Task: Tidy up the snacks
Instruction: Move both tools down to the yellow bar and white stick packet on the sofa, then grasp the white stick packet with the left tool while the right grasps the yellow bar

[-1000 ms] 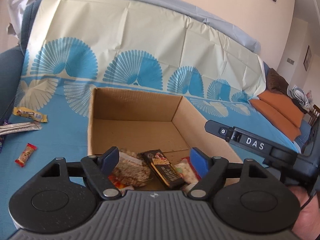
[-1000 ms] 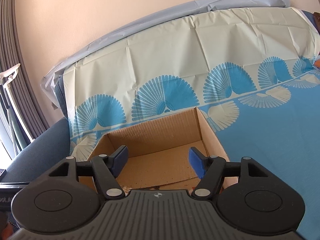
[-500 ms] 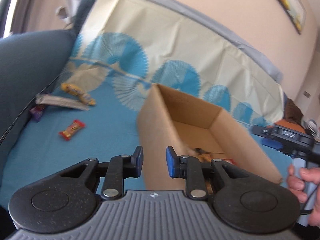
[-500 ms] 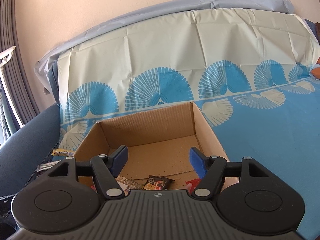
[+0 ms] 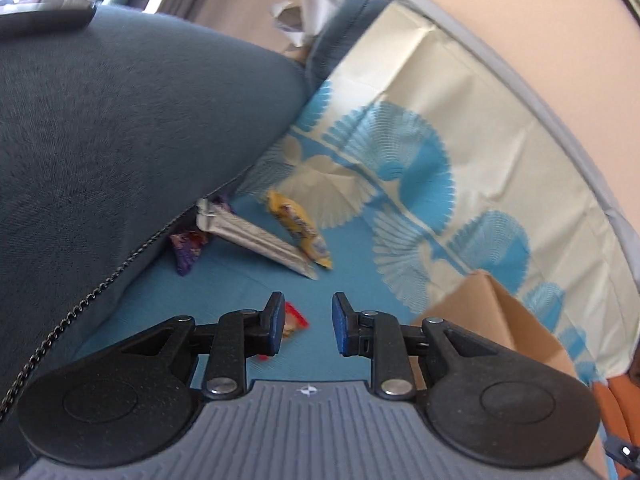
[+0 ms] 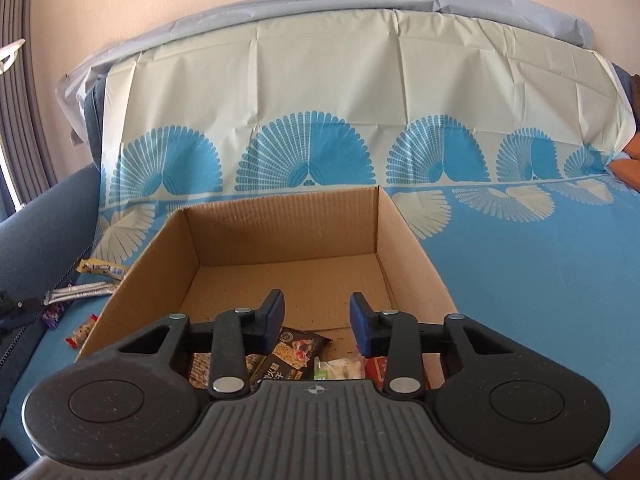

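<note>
Hovering my left gripper [image 5: 306, 328], parted and empty, just above the red snack [image 5: 293, 322]; its label is unreadable.

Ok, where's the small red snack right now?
In the left wrist view the red snack lies on the blue cloth just ahead of the open left gripper, left of the box and nearer than the silver bar.

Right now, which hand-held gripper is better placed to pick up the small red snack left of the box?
The left hand-held gripper: it is open, aimed down at the red snack, which shows between its fingers. The right hand-held gripper hangs open over the box, with the box wall between it and that snack.
</note>
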